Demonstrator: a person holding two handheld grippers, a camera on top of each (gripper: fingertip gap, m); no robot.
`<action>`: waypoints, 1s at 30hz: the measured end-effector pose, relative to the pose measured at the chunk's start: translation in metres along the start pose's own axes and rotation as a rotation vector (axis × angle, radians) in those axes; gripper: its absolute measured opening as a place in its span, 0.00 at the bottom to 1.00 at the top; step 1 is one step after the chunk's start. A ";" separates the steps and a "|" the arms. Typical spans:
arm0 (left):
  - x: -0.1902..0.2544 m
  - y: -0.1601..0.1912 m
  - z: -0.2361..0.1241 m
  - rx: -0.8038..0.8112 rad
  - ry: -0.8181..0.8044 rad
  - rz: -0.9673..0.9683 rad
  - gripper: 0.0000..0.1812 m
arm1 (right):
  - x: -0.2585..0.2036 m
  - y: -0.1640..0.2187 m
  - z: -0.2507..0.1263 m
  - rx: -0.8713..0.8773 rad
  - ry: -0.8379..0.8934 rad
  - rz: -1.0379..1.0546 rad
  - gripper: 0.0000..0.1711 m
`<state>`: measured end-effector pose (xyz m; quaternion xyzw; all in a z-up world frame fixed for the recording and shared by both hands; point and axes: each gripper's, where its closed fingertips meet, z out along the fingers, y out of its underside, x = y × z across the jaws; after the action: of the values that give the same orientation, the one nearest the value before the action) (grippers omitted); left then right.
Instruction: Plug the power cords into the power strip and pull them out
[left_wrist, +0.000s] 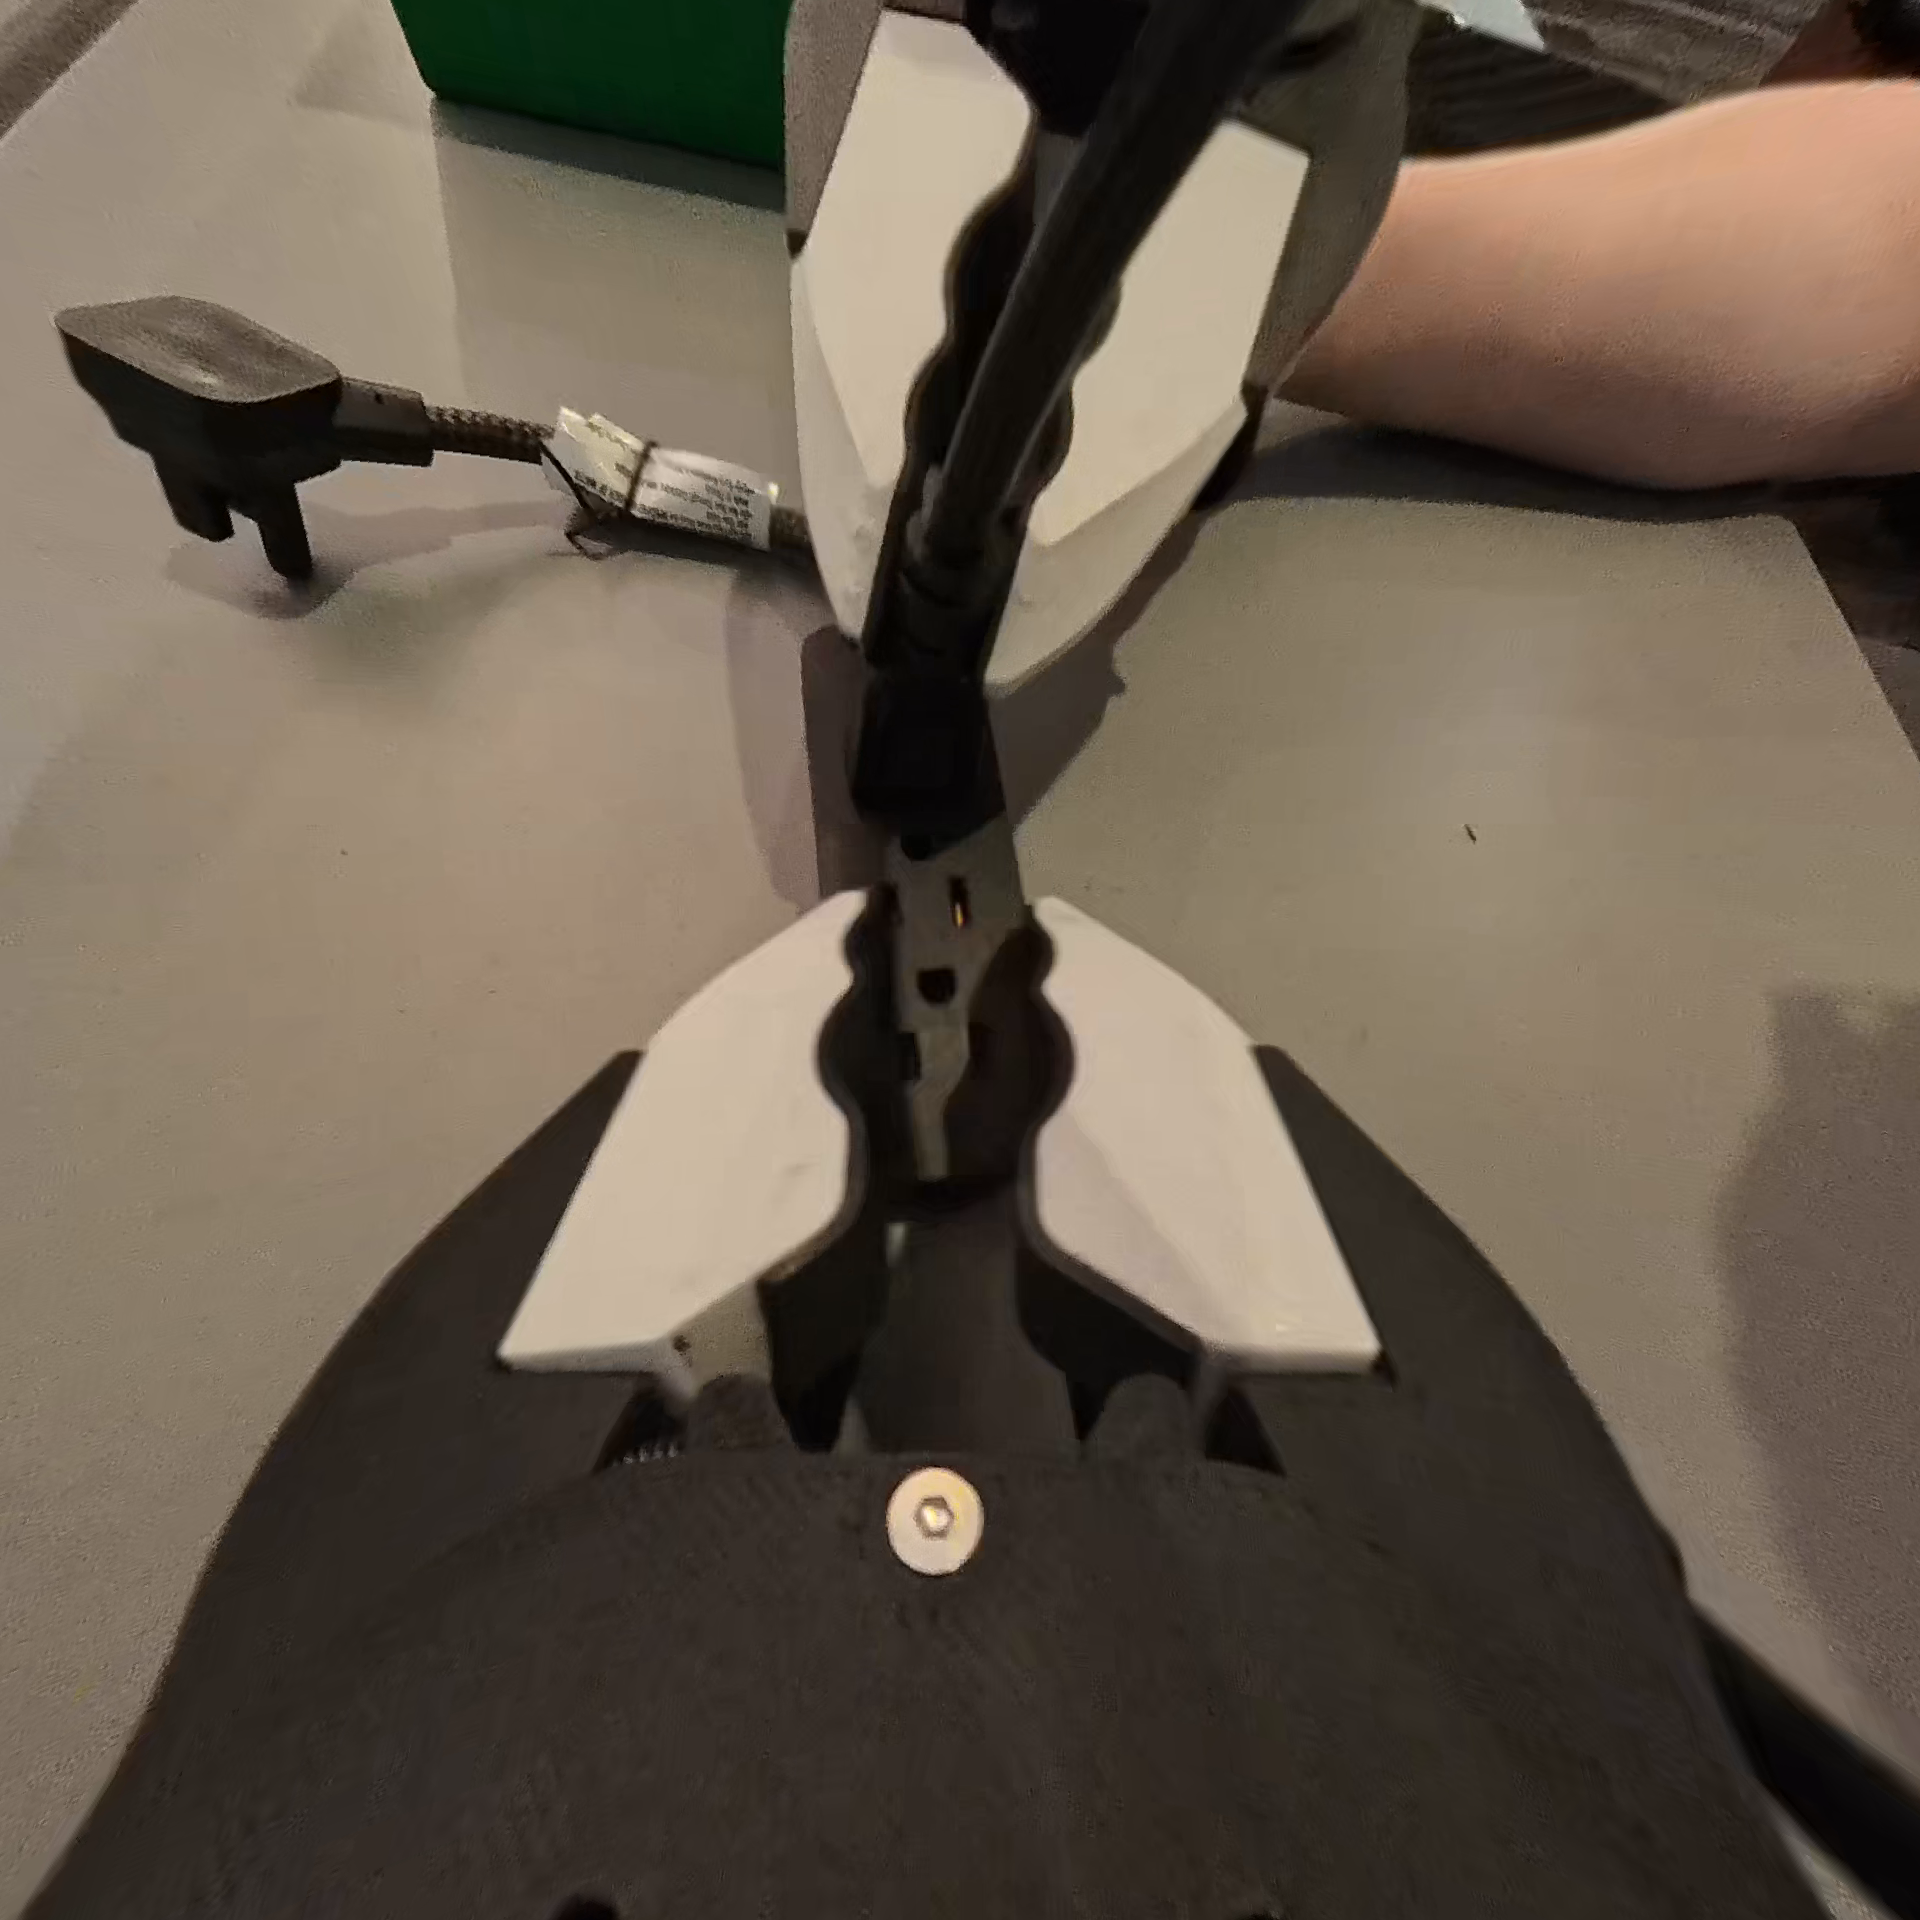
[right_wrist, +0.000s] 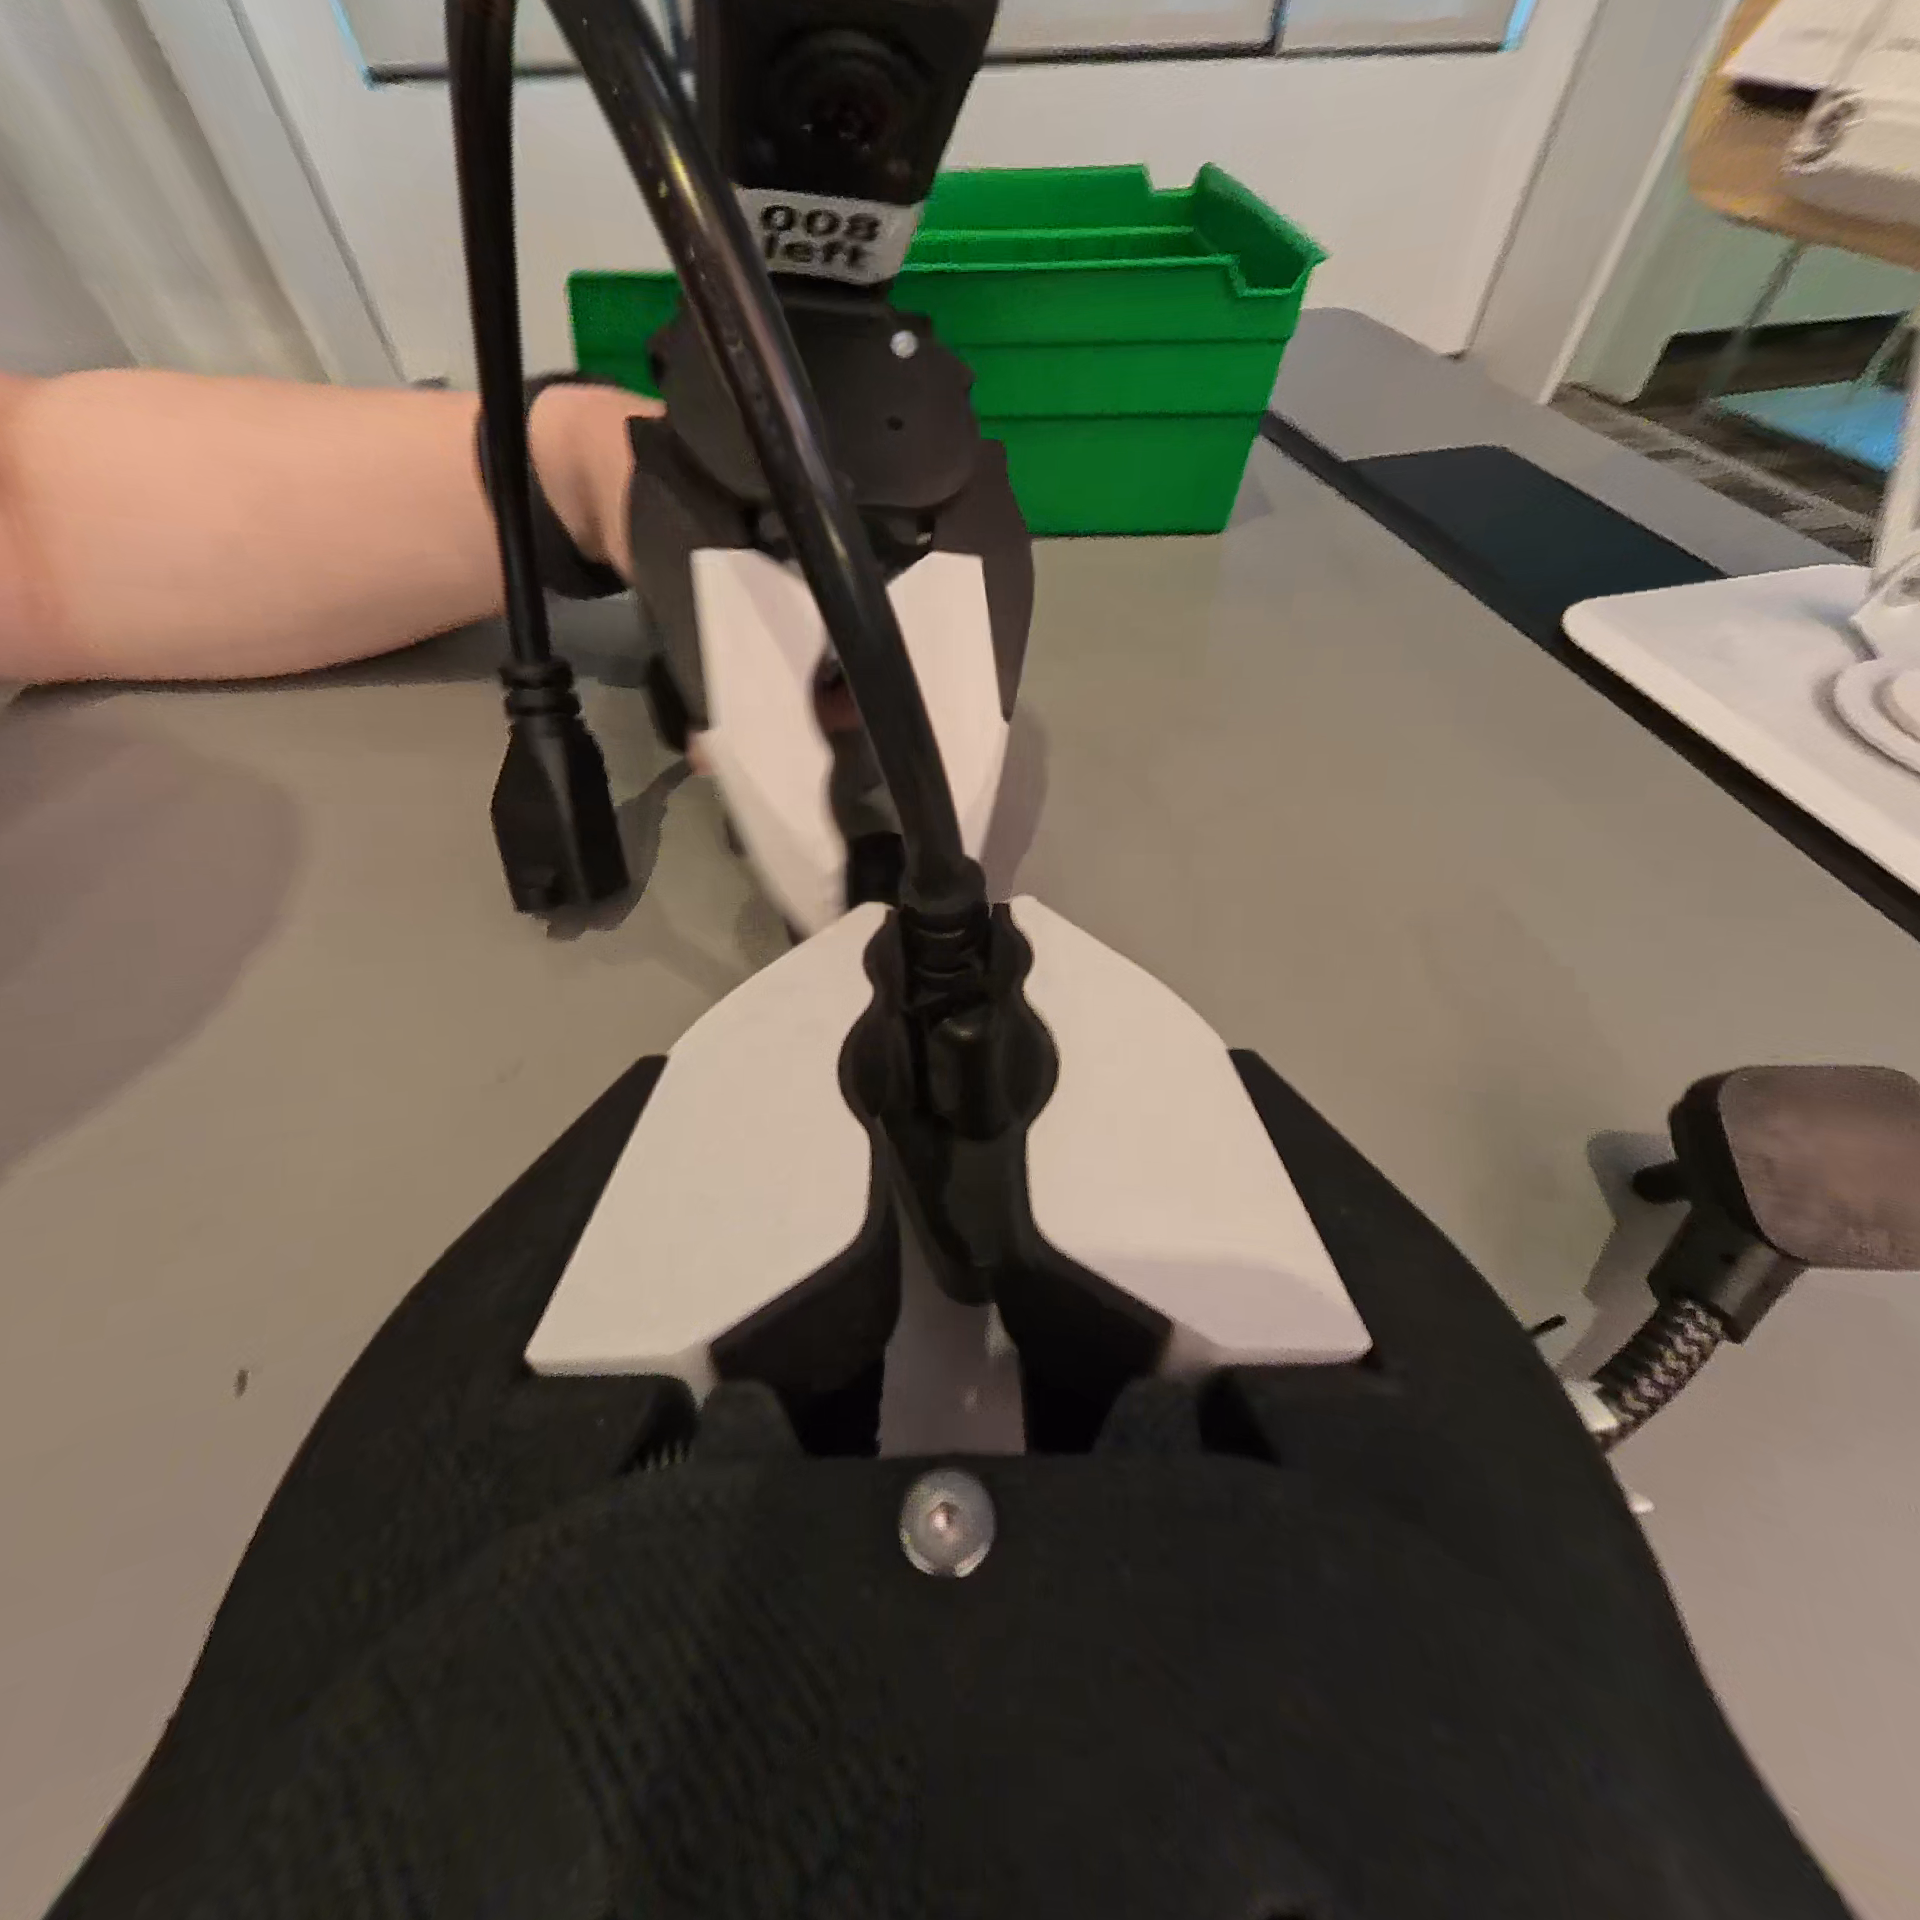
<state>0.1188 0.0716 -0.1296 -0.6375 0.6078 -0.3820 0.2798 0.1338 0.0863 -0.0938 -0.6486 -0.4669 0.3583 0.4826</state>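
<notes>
On the grey table (left_wrist: 416, 935), the left gripper (left_wrist: 940, 1039) clamps a slim grey power strip (left_wrist: 951, 977); the right gripper (right_wrist: 945, 1091) grasps a black plug (right_wrist: 951, 1122) just above its sockets. Green bin (right_wrist: 1122, 395) behind.

A grey tabletop (left_wrist: 1455, 831) carries everything. A black three-pin plug (left_wrist: 203, 400) with a braided cord (left_wrist: 488, 431) and white tag (left_wrist: 665, 473) lies on it at the left. A green bin (right_wrist: 1101, 384) stands at the far edge, a white tray (right_wrist: 1725, 675) lies toward one side, and a person's forearm (left_wrist: 1621, 301) rests on the surface.
</notes>
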 end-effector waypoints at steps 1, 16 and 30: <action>-0.002 -0.004 0.002 0.007 -0.015 -0.029 0.24 | 0.000 -0.001 0.004 0.002 0.017 0.011 0.11; -0.013 0.024 0.007 -0.169 -0.104 0.128 0.24 | -0.008 0.001 0.000 -0.036 -0.044 -0.111 0.15; -0.004 0.018 0.002 -0.111 -0.034 0.127 0.24 | -0.013 0.011 0.014 -0.095 -0.084 -0.042 0.14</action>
<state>0.1105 0.0732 -0.1466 -0.6185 0.6625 -0.3184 0.2779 0.1201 0.0767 -0.1083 -0.6451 -0.5169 0.3525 0.4386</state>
